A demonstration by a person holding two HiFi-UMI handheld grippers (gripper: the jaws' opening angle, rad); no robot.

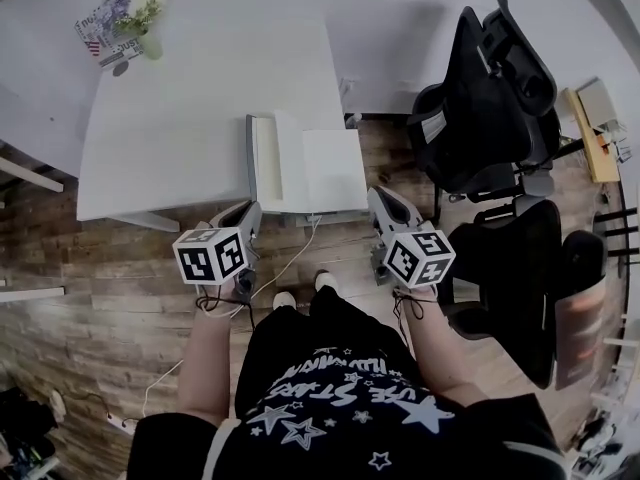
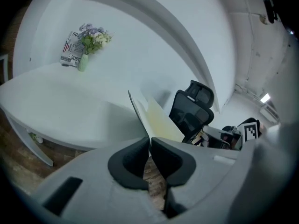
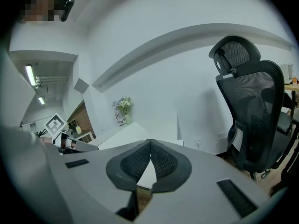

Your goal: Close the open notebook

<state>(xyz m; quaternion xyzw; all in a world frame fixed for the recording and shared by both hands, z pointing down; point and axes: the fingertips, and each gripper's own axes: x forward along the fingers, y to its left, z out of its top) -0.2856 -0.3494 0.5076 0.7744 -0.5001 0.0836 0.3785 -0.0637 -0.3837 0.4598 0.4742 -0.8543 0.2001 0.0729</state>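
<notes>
Your L gripper (image 2: pixel 149 141) is shut tight on the edge of a notebook (image 2: pixel 161 122) leaf. That leaf stands up, tilted. The notebook lies open at the near right corner of the table (image 1: pixel 180 118), btw. your 2 tools. Your R gripper (image 3: pixel 150 143) is shut w/ nothing in it, near the notebook's right side.
</notes>
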